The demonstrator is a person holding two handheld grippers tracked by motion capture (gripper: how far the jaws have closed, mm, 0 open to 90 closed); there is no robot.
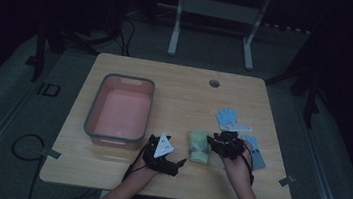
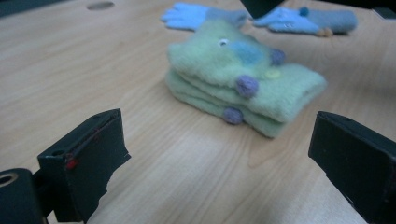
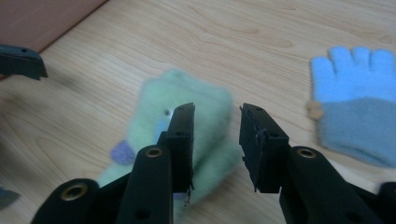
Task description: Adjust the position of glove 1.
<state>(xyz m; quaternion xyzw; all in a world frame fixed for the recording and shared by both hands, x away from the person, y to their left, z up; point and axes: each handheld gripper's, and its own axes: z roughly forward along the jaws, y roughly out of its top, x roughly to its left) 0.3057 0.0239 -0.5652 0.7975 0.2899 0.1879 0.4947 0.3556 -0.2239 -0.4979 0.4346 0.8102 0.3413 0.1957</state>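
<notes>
Black jaws of my right tool point(image 3: 217, 140) rise closest to the lens in the right gripper view, parted with a narrow gap and nothing pinched between them. They hang just above the green gloves point(image 3: 187, 126), a folded fuzzy pair with purple dots and a small eye, lying flat on the bench point(image 3: 233, 37). From the high view I see that same right tool point(image 1: 220, 144) at the right edge of the green gloves point(image 1: 199, 147), released, its pads not pressing the fabric.

My left tool point(image 2: 219, 154) is spread wide, one jaw low at the left and the other at the right of its own view, bare wood between them. It points at the green gloves point(image 2: 243, 79) from near by without touching them. In the high view the left tool point(image 1: 172, 165) sits just left of the pair.

Farther out lie two blue gloves: one blue glove point(image 3: 355, 102), light blue fingers over a greyer cuff, beside the green pair, and a second blue glove point(image 1: 226, 117) a little beyond my right hand. A grey-rimmed pink tub point(image 1: 93, 115) stands at the bench's left side, well apart from the gloves.
</notes>
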